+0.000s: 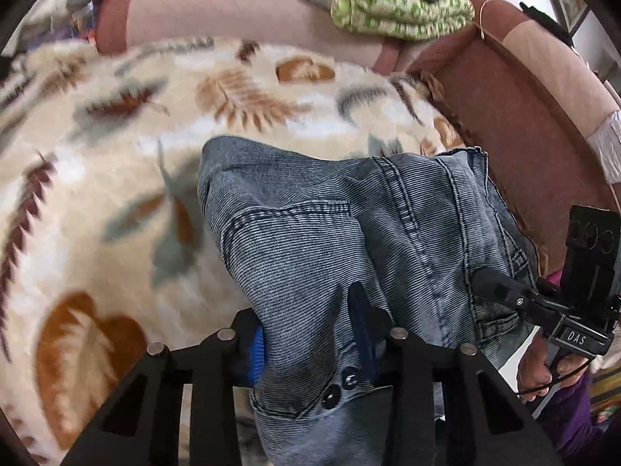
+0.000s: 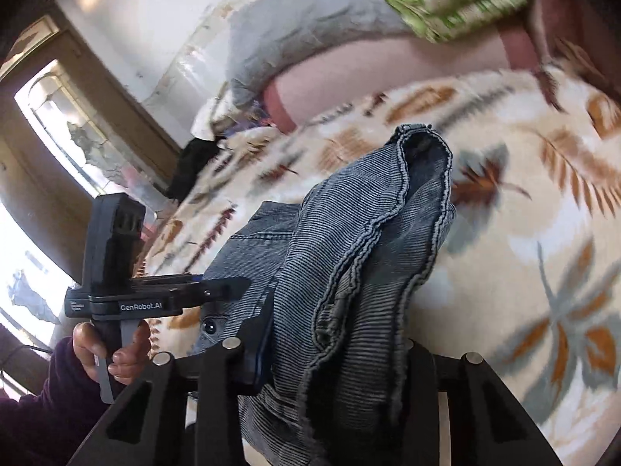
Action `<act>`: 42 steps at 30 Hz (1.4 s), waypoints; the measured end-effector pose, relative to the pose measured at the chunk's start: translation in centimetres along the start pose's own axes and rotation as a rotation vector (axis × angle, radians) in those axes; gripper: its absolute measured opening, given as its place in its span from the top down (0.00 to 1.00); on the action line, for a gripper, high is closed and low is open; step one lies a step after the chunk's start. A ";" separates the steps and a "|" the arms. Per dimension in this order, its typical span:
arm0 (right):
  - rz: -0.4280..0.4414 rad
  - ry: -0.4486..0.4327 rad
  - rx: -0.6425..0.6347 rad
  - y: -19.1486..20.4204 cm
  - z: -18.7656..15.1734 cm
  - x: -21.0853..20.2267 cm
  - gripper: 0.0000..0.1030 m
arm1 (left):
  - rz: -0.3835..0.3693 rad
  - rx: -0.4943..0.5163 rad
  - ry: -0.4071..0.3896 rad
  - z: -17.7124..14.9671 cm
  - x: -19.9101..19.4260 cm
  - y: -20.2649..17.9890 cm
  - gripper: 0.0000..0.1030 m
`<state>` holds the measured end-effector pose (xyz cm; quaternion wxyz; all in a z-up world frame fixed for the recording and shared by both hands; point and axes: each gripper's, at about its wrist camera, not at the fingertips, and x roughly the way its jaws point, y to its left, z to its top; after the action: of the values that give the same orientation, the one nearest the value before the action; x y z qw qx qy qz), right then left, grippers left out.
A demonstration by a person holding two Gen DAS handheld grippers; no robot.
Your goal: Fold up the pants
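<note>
Left black two-finger gripper (image 1: 310, 345): both blue-padded fingers (image 1: 256, 353) pressed onto a fold of blue-grey denim pants (image 1: 310, 233). Right black two-finger gripper (image 2: 333, 353): jaws clamped on bunched denim. A hand (image 2: 112, 349) grips the left handle; another hand (image 1: 543, 369) grips the right.

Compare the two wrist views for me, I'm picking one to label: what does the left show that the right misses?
Left only: the jeans' back pocket, buttons, and the sofa's brown arm. Right only: a frayed hem, a window, and the left hand. Both: jeans pinched in each view's own tongs, left and right, the leaf blanket and a green cloth.
</note>
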<state>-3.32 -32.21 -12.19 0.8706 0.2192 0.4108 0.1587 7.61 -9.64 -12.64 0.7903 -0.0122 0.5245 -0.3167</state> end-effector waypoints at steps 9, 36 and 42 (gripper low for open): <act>0.052 0.000 0.091 -0.6 4.1 7.1 0.59 | 0.170 -0.079 -0.046 3.7 -0.2 5.9 0.62; -0.385 -0.285 -0.281 16.0 -2.5 -8.4 0.26 | 0.819 0.054 -0.470 -9.6 -18.5 -6.1 0.15; -0.417 -0.355 -0.299 19.5 -5.2 -12.9 0.24 | 0.828 0.016 -0.561 -11.6 -23.7 -8.9 0.08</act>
<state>-17.20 -20.17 3.18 0.9651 0.0242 0.2606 -0.0053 -12.36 -0.93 4.76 0.9603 0.1185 0.2502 0.0349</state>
